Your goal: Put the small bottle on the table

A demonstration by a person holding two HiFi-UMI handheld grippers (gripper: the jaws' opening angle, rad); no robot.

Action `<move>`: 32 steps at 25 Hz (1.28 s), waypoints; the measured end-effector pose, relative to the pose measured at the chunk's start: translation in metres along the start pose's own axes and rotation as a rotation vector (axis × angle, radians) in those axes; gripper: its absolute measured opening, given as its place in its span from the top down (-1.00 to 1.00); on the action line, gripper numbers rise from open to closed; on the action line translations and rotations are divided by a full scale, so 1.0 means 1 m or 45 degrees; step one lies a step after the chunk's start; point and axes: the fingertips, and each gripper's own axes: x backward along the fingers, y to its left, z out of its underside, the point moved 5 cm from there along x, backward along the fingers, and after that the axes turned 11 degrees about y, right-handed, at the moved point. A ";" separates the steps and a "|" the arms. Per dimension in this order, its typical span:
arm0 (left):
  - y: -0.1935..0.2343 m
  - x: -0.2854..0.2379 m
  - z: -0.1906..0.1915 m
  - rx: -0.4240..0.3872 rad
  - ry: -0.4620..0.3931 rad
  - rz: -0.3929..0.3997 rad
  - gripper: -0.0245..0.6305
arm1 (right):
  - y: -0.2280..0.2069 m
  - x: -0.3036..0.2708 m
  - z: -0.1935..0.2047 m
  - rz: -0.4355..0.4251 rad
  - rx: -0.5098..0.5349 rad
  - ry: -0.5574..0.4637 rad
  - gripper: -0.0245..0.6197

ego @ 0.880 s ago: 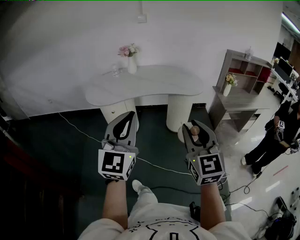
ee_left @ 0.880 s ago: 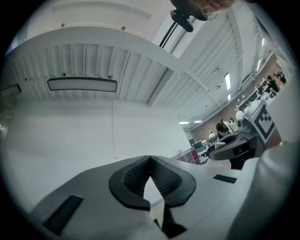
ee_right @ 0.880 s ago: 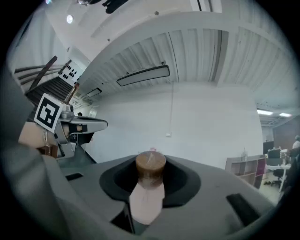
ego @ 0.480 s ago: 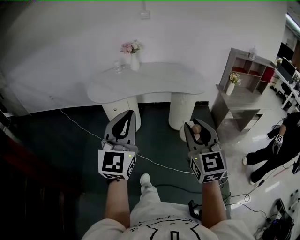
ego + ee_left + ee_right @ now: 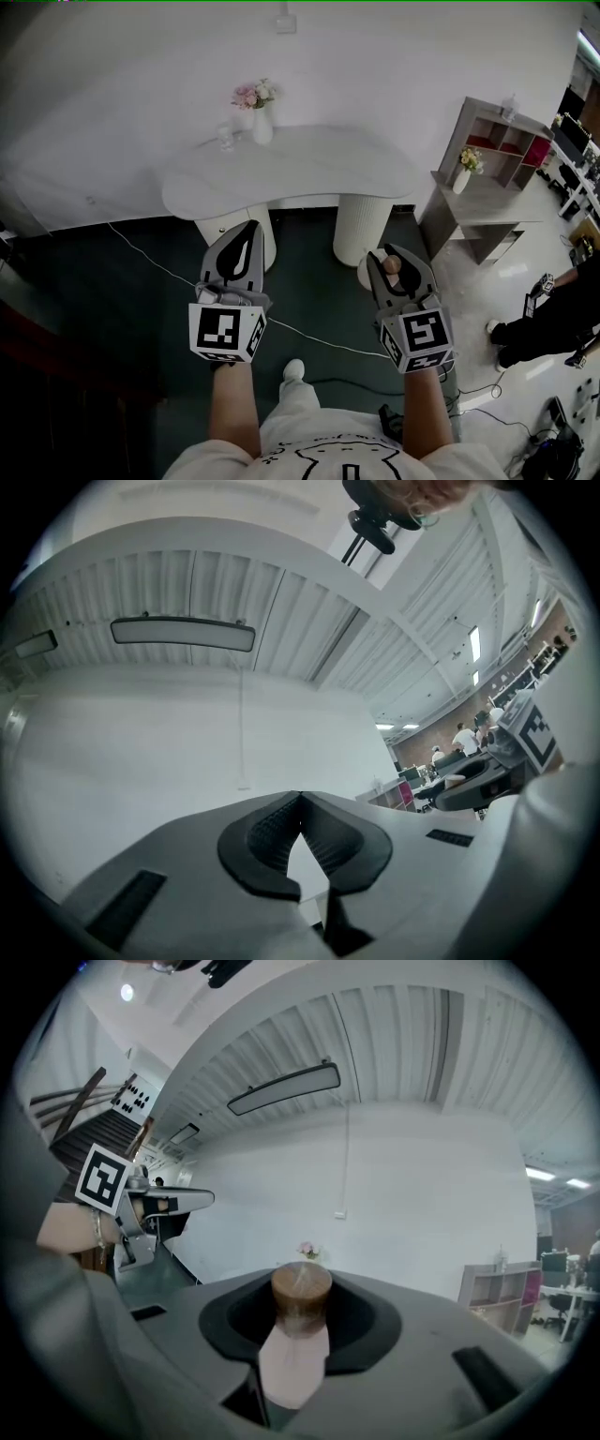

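A small pale pink bottle [image 5: 293, 1354] with a brown wooden cap [image 5: 391, 265] sits between the jaws of my right gripper [image 5: 397, 265], which is shut on it. The bottle's cap pokes out past the jaw tips. My left gripper [image 5: 241, 241] hangs level with it on the left, shut with nothing held; in the left gripper view its tips [image 5: 300, 803] meet. The white curved table [image 5: 281, 167] stands ahead on two round legs, beyond both grippers. Both grippers are over the dark floor in front of the table.
A vase of pink flowers [image 5: 257, 111] and a small glass [image 5: 225, 141] stand at the table's back left. A grey shelf unit [image 5: 487, 159] with a flower vase [image 5: 463, 171] is at the right. A cable [image 5: 141, 248] runs across the floor. A person [image 5: 548, 319] stands far right.
The view has shifted: the table sits slightly lower and further left in the frame. Both grippers keep their pose, the right still holding the bottle. The person at right moved further right.
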 end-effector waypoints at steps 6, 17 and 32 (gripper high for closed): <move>0.045 -0.060 0.011 0.008 0.011 0.006 0.91 | -0.013 -0.071 -0.017 0.000 0.005 0.024 0.56; 0.142 -0.165 0.030 0.026 0.006 0.037 0.91 | -0.019 -0.205 -0.054 0.022 -0.009 0.048 0.56; 0.197 -0.228 0.057 0.064 0.005 0.072 0.91 | -0.029 -0.283 -0.062 0.085 -0.039 0.080 0.56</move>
